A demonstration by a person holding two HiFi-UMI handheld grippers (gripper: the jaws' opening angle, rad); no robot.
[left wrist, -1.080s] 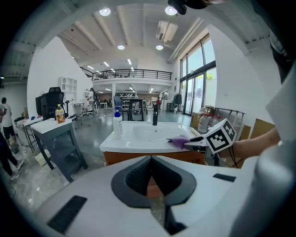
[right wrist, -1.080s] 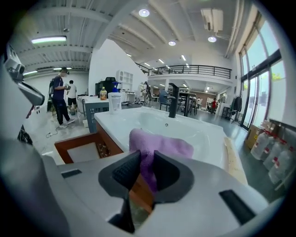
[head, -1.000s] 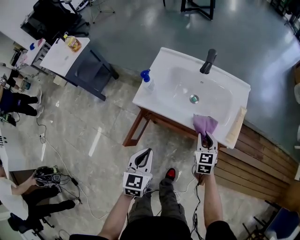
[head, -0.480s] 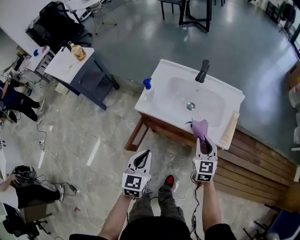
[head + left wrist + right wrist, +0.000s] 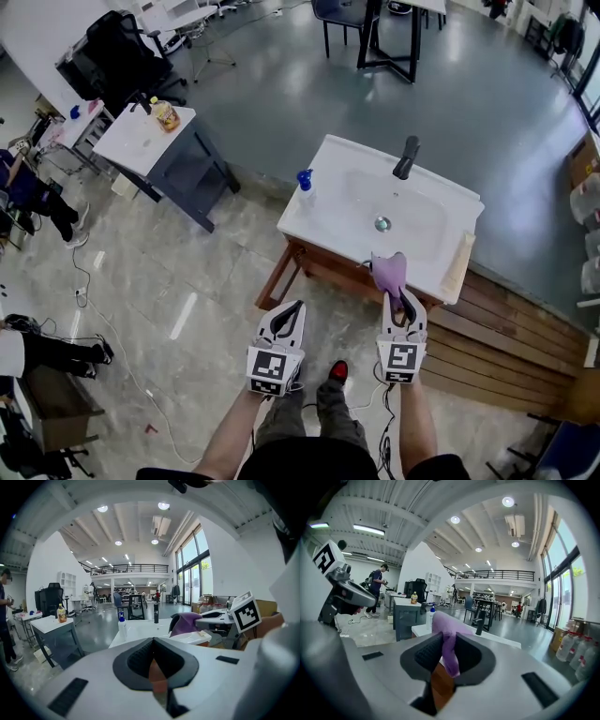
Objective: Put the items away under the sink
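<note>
Head view: task is barely started, by my read. The right gripper [image 5: 394, 298] is clamped on the purple cloth [image 5: 388, 272], which bunches up from the jaw tips right at the front edge of the sink [image 5: 296, 221], towards its front right corner. It looks clear of the top, not resting on it. Right gripper view confirms this: the cloth is pinched between both pads and a fold hangs down inside the jaws. Nothing shows as stowed yet (the space under the sink is hidden from above; only the wooden frame [image 5: 278, 272] shows below the front left corner). Remaining, as far as I can see: the cloth goes under, and then probably the spray bottle [image 5: 304, 189] standing at the left edge near the back left corner. The pale flat item [image 5: 459, 266] along the right edge may go too; I can't tell what it is. The faucet [image 5: 405, 157] at the back edge is a fixture, so ignore it. The left gripper [image 5: 294, 313] is closed with nothing in it. Left gripper view shows the pad tips meeting, with only the wood behind showing through the gap. Pose: both forearms reach forward side by side and the grippers point at the sink, tipped slightly down. The right tips are at the front edge. The left gripper sits short of the sink, over the floor, near the front left corner.
</note>
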